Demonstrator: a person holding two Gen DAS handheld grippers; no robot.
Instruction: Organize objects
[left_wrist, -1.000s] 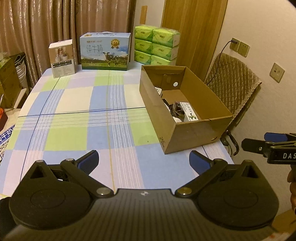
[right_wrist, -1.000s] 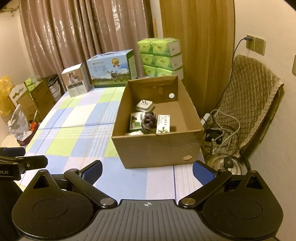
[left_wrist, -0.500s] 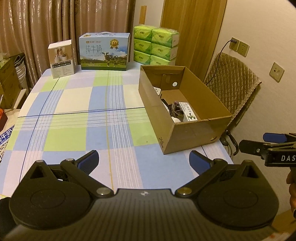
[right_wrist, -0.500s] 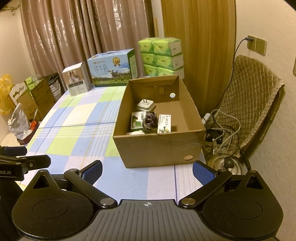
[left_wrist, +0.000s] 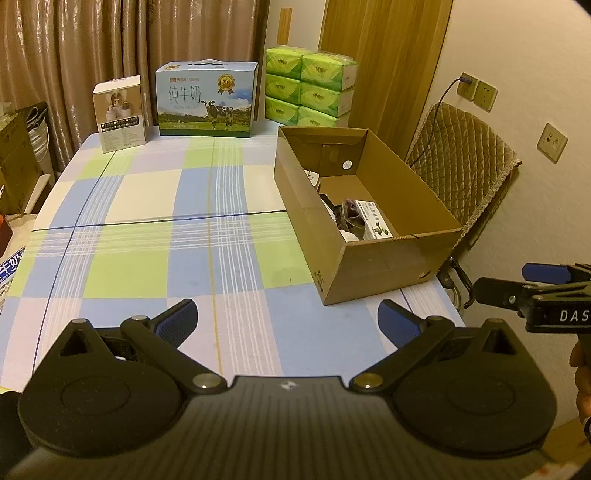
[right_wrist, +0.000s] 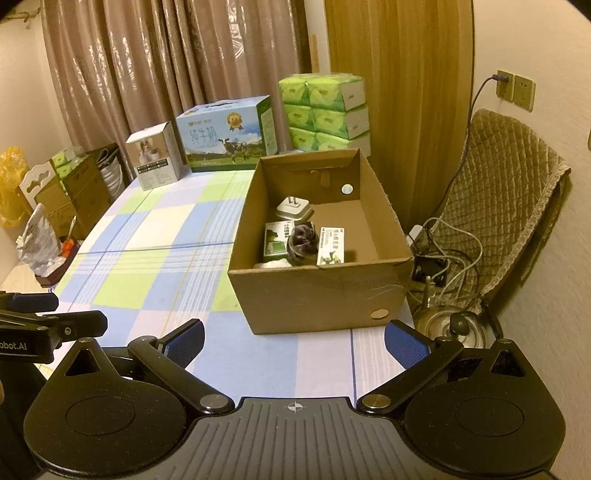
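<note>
Sitting on the checked tablecloth: an open cardboard box (right_wrist: 321, 291) is seen at the table's right edge, taken here as the landmark.
Box contents: a white plug adapter (right_wrist: 293, 208) lies toward the box's far wall; nearer the front wall a green-and-white carton (right_wrist: 277, 242), a dark crumpled item (right_wrist: 303, 240) and a small white-and-green packet (right_wrist: 331, 245) are grouped side by side, touching; a bit of something white (right_wrist: 271, 264) shows just inside the front wall, and what it is cannot be told.
Left gripper (left_wrist: 286, 319): held above the tablecloth (left_wrist: 147, 221) in front of and to the left of the box; its blue-padded fingers are spread wide, with nothing between them.
Right gripper (right_wrist: 293, 339): held in front of the box's near wall; its fingers are likewise spread wide and empty.
Behind the box: a stack of green tissue packs (left_wrist: 308, 90) is placed at the table's far edge.
Left of that stack: a blue milk carton case (left_wrist: 207, 99) printed with a cow, then a smaller white product box (left_wrist: 120, 112).
Right of the box: a chair with a quilted brown cover (right_wrist: 506, 195) is set against the wall, with cables (right_wrist: 448, 251) on the floor below it.
Far beyond the box: brown curtains (right_wrist: 166, 74) are hung.
</note>
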